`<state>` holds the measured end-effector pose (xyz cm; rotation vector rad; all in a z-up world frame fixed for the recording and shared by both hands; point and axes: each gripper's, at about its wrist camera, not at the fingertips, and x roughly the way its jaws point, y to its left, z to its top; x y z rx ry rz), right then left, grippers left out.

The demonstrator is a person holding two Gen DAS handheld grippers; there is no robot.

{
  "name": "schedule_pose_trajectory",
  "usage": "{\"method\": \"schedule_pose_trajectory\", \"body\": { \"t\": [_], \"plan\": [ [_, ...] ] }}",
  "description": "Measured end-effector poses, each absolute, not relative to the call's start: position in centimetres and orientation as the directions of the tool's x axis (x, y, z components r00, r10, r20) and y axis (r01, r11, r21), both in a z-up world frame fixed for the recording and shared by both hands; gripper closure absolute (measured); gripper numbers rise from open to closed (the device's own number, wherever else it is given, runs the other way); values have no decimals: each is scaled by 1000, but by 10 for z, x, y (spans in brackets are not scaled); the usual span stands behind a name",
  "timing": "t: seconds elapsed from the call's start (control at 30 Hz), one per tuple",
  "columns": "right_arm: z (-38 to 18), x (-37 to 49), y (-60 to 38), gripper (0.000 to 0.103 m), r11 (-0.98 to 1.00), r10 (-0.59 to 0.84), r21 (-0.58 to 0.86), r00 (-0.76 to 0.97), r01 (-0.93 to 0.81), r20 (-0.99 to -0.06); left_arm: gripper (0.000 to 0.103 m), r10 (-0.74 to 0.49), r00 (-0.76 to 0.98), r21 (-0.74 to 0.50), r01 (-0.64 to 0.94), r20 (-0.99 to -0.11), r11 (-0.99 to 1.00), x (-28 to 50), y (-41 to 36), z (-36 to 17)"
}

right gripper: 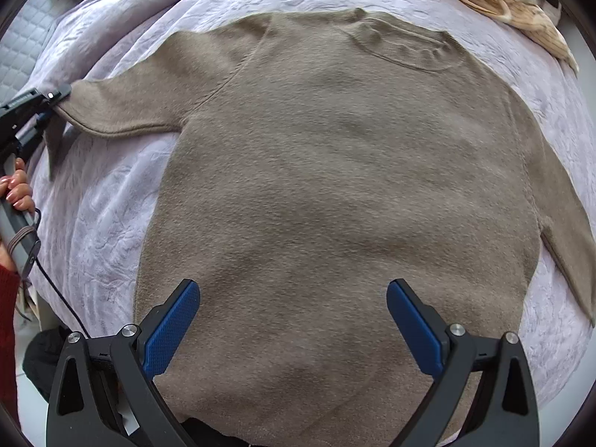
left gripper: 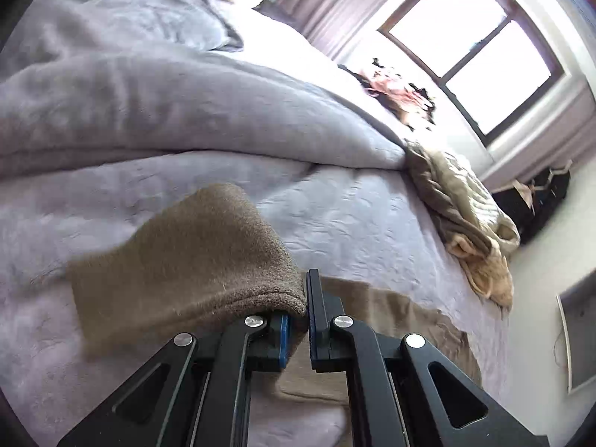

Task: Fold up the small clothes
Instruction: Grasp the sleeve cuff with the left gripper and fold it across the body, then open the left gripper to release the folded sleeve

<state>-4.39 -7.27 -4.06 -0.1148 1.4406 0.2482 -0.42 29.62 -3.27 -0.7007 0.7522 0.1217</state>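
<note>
Taupe knit sweater (right gripper: 335,186) lying flat, front up, on a bed with a lavender quilted bedspread (right gripper: 111,223); all positions are given relative to the sweater. Left gripper (left gripper: 303,320), jaws pressed together and pinching the cuff of the sweater's sleeve (left gripper: 193,260), holds that sleeve lifted off the bedspread at the sweater's outer edge. Right gripper (right gripper: 293,320) points down over the sweater's lower body, jaws spread wide, with nothing between the blue pads (right gripper: 171,327). A hand (right gripper: 16,190) grips the left gripper's handle beside the sleeve. Beyond the sweater's neckline lies a heap of beige clothes (right gripper: 503,3).
</note>
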Motion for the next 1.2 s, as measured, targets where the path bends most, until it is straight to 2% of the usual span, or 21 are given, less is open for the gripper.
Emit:
{"method": "schedule_pose_trajectory", "body": {
  "t": [0.2,0.4,0.5,0.6,0.7,0.73,0.77,0.83,1.0,1.2],
  "plan": [
    [-38,-38,-124,2,985,114,94,137,-146,-984,94,-303,724,-503,-70,-620,861,36,176,9],
    [-40,-44,-189,2,995,102,100,148,-18,-984,94,-436,582,-457,121,-687,881,62,49,-17],
    [-48,-48,-218,2,995,87,94,135,44,-987,94,-420,495,-391,167,-761,905,62,-1,-46],
    [-58,-51,-240,2,992,75,86,118,88,-990,94,-310,430,-260,171,-848,950,61,-30,-71],
    [-61,-51,-253,2,991,70,82,110,108,-991,93,-271,424,-212,180,-864,960,52,-35,-75],
    [-60,-50,-255,2,991,66,78,112,108,-992,85,-264,422,-204,183,-867,962,48,-35,-73],
    [-59,-47,-256,2,992,62,74,117,105,-991,52,-262,422,-200,186,-868,962,43,-32,-70],
    [-54,-40,-255,2,994,54,67,137,89,-989,19,-244,463,-181,176,-852,968,31,-19,-57],
    [-37,-11,-223,2,999,45,38,216,-35,-975,19,-168,499,-126,117,-850,985,10,36,-34],
    [-23,25,-119,2,911,63,-98,371,-402,-927,19,-72,417,-140,-133,-906,981,4,141,-58]
  ]
}}
